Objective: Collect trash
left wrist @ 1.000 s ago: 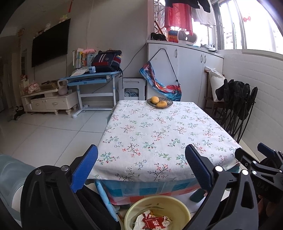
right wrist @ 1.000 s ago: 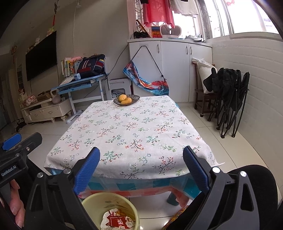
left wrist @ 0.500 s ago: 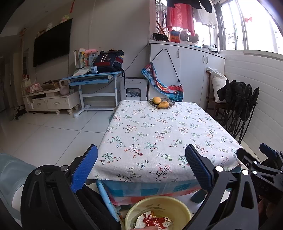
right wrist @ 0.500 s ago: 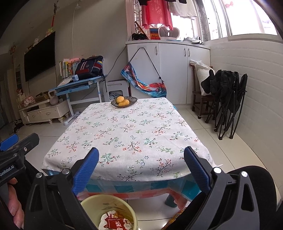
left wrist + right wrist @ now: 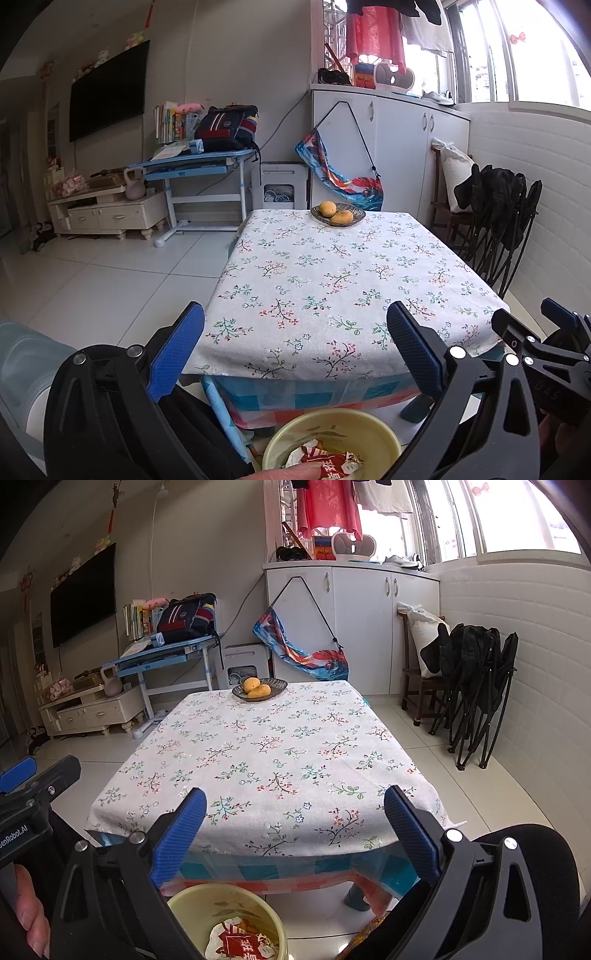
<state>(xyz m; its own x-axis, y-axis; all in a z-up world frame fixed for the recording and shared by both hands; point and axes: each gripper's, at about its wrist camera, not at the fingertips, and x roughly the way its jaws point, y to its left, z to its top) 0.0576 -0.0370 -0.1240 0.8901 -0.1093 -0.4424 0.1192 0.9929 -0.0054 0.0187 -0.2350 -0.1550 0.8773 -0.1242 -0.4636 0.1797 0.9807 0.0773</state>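
Left wrist view: the left tongs [image 5: 295,347] hang spread wide and empty over the near edge of the surface [image 5: 343,273], and they have barely shifted over the last second; the whole view has only drifted a little. What has changed sits below that near edge, in the yellow bin [image 5: 334,424] on the floor: a fingertip [image 5: 291,472] now shows at the bottom of the view, touching the red-and-white wrapper [image 5: 328,459] that lies inside the bin. The right wrist view shows the right tongs [image 5: 295,829] equally spread and holding nothing, with the same bin [image 5: 225,904] and wrapper [image 5: 240,943] beneath the near edge. Beyond that edge the cloth carries only a fruit dish [image 5: 338,215] at its far end. With no litter visible on the cloth and the wrapper binned, the collecting looks essentially finished.
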